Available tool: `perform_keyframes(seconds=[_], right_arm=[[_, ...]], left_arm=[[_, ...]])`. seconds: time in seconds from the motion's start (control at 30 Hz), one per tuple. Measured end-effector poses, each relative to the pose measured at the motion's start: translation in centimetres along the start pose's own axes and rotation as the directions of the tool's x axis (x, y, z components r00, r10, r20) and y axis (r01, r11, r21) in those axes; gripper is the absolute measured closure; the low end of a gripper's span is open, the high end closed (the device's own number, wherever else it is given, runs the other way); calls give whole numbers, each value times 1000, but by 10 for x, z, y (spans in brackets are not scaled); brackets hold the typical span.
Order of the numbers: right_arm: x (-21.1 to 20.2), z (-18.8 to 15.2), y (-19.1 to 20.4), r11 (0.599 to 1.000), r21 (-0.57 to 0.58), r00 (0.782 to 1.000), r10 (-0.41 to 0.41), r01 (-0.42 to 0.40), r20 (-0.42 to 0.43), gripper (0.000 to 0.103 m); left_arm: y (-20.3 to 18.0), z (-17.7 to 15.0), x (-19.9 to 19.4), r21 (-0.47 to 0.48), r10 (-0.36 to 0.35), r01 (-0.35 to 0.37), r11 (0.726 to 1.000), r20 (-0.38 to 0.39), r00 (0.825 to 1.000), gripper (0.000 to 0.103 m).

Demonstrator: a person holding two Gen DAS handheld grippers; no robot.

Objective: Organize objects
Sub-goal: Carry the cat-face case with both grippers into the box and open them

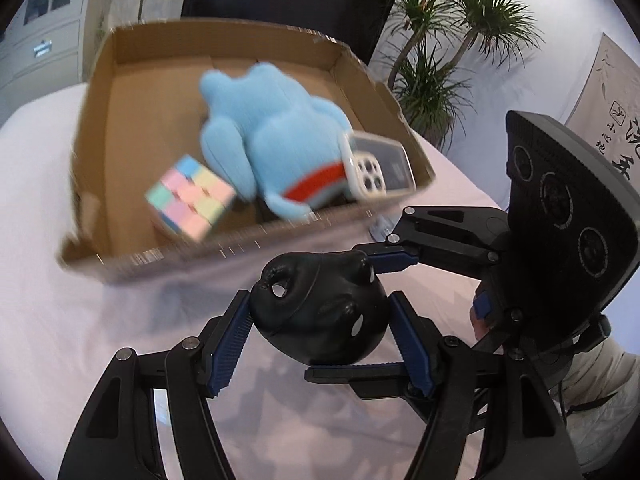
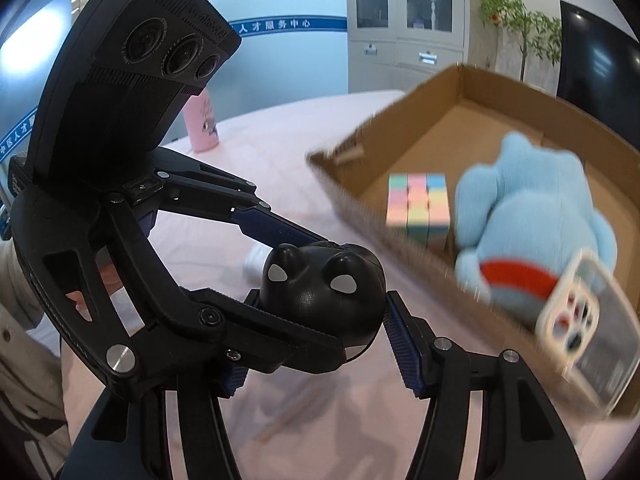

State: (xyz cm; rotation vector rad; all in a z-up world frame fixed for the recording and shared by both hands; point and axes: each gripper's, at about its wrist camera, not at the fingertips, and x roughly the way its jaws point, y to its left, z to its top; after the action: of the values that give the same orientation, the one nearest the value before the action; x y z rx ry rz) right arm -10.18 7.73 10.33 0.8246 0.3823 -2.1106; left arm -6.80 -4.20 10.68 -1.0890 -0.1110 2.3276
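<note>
A black rounded toy head with white eyes is held above the pink cloth by both grippers at once. My left gripper is shut on its sides. My right gripper is shut on it too, crossing the left one at a right angle. Just beyond stands a shallow cardboard box. It holds a blue plush toy, a pastel puzzle cube and a clear phone case.
A pink bottle stands far back on the pink-covered table. A small white object lies on the cloth behind the toy head. Potted plants, a dark screen and grey cabinets stand behind the table.
</note>
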Motion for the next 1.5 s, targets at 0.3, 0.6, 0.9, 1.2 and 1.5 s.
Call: perform_keyframes(seconds=[0.3,0.6,0.9,1.2,1.5], right_arm=[[18,64,-26,999,-46,999,-10,12,39,44],[73,95,-38,996,-82,1000,18,-17,13,44],[117,96,-30,990,-141,1000,-23,22,-2,44],[34,79,-30,991,-87,991,-89,97,99,28],[-77,-41,-69,953,145,963,-269,264,15,15]], left_arm=[[39,53,-13,25,31,-32,999,45,998,36],[89,61,-3,14,75,-75,997,19,997,36],[111,42,3,-6,149,-149,989,30,988,36],[68,42,-33,-11,155,-155,988,140,978,20],[0,3,-17,69,124,-131,989,99,987,2]])
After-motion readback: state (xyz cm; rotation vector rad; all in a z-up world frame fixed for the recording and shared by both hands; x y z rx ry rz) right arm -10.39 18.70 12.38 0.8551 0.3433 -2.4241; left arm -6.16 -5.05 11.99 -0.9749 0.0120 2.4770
